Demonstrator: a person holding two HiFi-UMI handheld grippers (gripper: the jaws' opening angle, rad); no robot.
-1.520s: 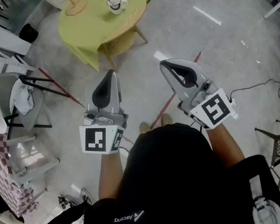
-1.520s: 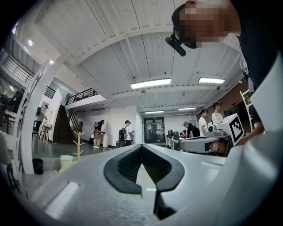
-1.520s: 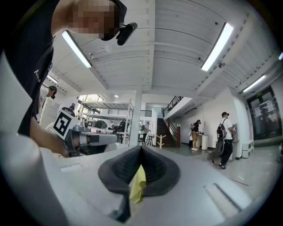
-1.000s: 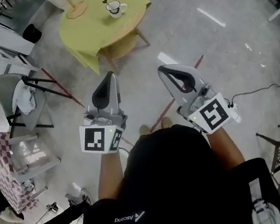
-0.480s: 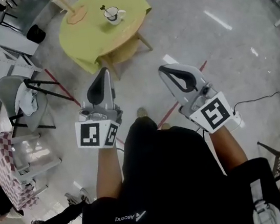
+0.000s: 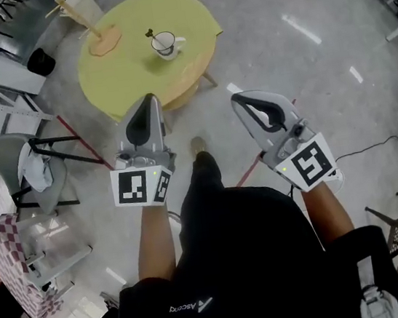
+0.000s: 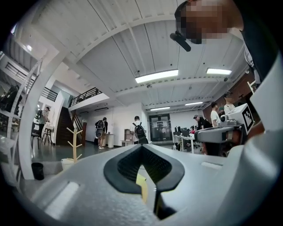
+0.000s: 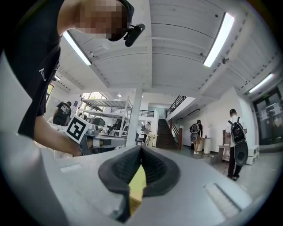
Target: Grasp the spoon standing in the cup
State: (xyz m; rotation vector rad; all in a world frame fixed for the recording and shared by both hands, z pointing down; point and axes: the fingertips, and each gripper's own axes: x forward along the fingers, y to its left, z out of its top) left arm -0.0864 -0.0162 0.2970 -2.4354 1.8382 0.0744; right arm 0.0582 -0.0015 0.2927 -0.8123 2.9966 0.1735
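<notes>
Yellow table (image 6: 119, 63), upper centre: spoon (image 6: 153, 37) is standing in cup (image 6: 167, 46), well ahead, nearer my left gripper (image 6: 150, 97) than right gripper (image 6: 235, 99) (both closed, empty).

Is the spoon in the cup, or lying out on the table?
In: the spoon stands tilted inside the white cup, handle above the rim.

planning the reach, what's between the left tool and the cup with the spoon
In the head view, only bare yellow tablecloth lies between the left tool and the cup holding the spoon; nothing stands there.
</notes>
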